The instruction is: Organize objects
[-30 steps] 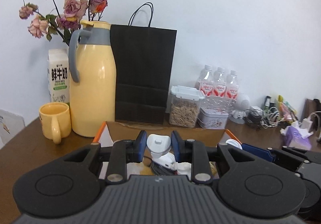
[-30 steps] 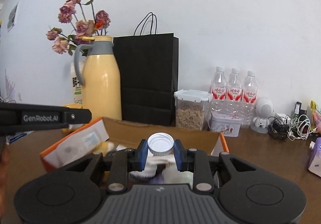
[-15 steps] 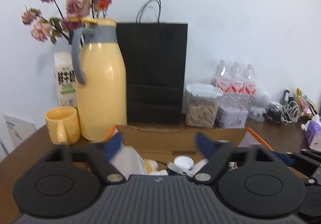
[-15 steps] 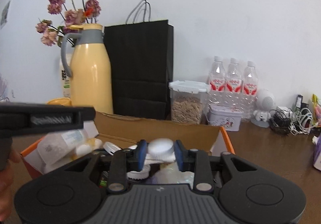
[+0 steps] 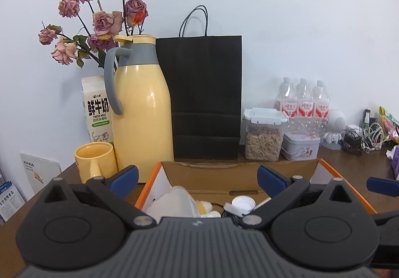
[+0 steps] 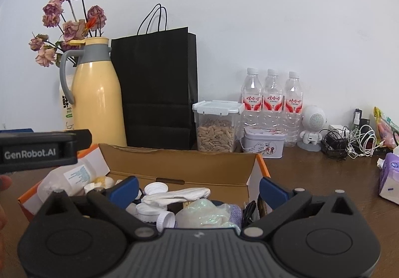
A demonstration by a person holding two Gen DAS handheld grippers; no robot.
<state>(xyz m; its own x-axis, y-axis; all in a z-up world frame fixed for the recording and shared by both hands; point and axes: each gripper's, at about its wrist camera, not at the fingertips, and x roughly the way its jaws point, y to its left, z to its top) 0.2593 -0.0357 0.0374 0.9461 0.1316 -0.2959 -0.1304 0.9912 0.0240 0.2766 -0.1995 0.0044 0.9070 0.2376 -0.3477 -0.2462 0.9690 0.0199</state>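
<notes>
Small white plastic bottles and caps (image 6: 152, 203) lie heaped in the orange-edged cardboard box (image 6: 179, 166) on the brown wooden table (image 6: 311, 173), just ahead of both the left tongs (image 5: 197, 178) and right tongs (image 6: 197, 188), which hover spread and empty, presumably so the next piece can be gathered.

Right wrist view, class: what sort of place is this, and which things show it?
Probably a home or office side table used for storage. A yellow thermos jug stands by dried roses, with water bottles, tangled charger cables and a cardboard box of odds and ends.
</notes>
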